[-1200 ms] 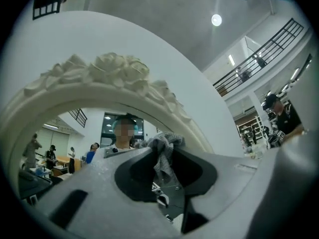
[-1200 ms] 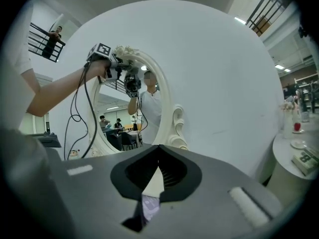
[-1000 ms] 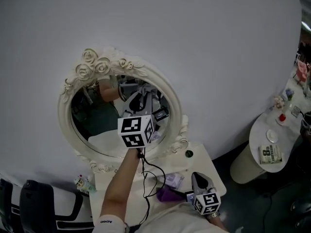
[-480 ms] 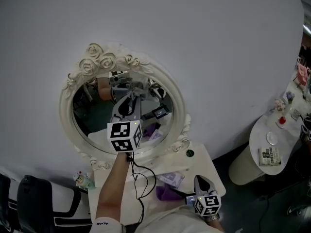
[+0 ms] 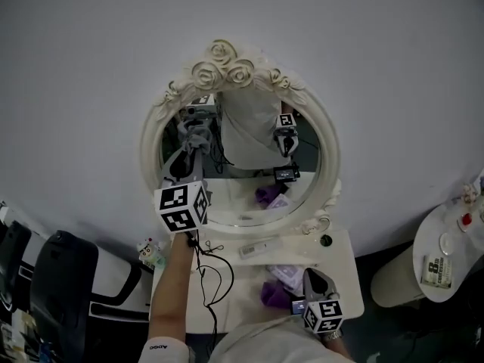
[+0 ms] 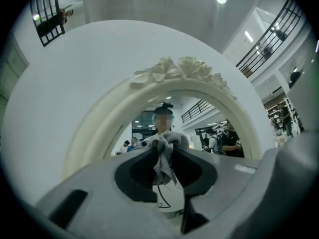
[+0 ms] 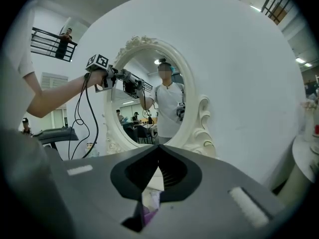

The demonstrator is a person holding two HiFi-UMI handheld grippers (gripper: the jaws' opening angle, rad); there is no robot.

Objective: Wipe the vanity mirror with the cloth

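Observation:
The oval vanity mirror in a cream frame topped with roses stands against the white wall. My left gripper is raised at the glass's left side, shut on a grey cloth that is at the glass. In the left gripper view the cloth hangs bunched between the jaws, with the mirror right ahead. My right gripper is low over the table, shut and holding nothing. The right gripper view shows its tips meeting, and the mirror with the left gripper at it.
A white vanity table carries a purple object, a white bar-shaped item and a dark knob. A small figurine stands at its left corner. A black chair is at left, a round side table at right.
The left gripper with the cloth has moved from the glass's lower middle to its left side. The head view has shifted, centring the mirror. The right gripper has stayed low.

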